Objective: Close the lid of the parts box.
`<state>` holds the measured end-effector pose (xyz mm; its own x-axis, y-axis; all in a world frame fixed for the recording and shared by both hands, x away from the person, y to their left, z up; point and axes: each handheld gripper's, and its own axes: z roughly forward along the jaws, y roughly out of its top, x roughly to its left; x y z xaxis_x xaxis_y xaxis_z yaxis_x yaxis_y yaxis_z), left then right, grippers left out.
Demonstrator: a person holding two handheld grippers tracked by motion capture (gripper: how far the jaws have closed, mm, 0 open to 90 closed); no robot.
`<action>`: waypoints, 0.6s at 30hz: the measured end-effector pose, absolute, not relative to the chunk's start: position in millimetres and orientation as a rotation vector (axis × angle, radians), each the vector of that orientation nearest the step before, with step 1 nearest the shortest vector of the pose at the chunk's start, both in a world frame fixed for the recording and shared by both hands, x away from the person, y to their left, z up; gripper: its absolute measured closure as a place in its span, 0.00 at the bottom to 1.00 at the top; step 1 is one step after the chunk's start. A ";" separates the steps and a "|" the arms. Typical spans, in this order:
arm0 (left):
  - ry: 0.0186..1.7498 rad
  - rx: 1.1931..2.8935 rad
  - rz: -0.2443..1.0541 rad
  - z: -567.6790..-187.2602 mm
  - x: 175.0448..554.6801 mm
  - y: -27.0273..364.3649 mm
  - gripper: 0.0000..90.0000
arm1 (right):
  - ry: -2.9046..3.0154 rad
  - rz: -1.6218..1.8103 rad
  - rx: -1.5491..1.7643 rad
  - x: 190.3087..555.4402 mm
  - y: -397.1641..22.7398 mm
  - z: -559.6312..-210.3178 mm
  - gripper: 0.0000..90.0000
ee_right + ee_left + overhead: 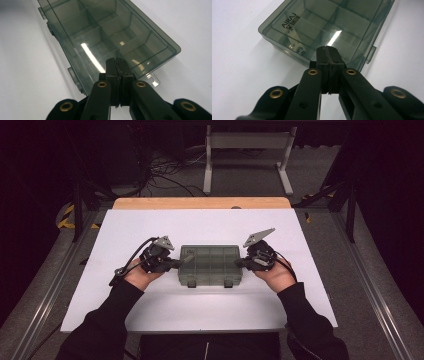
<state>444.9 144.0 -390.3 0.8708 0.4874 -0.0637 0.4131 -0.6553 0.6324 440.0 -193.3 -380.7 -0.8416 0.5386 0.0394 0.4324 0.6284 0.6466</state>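
A see-through grey box lying flat in the middle of the white surface, lid closed, split inside into many little compartments. Inside one end compartment, near the printed letters, a small shiny metal piece; other compartments looking bare. Left gripper at the box's left end, jaws pressed tight together, holding nothing. Right gripper at the box's right end, jaws pressed tight together too, holding nothing
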 end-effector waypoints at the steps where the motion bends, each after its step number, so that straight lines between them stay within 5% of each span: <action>1: 0.647 2.372 0.146 -390.3 444.9 144.0 1.00 | 2.690 1.005 0.808 440.0 -193.3 -380.7 0.99; 18: 0.631 2.407 0.113 -393.8 443.7 140.2 0.99 | 2.732 0.948 0.784 435.7 -190.6 -384.5 0.98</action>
<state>443.7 140.2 -393.8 0.8812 0.4668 -0.0746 0.4117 -0.6803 0.6064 435.7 -190.6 -384.5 -0.8531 0.5207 0.0322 0.4287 0.6646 0.6119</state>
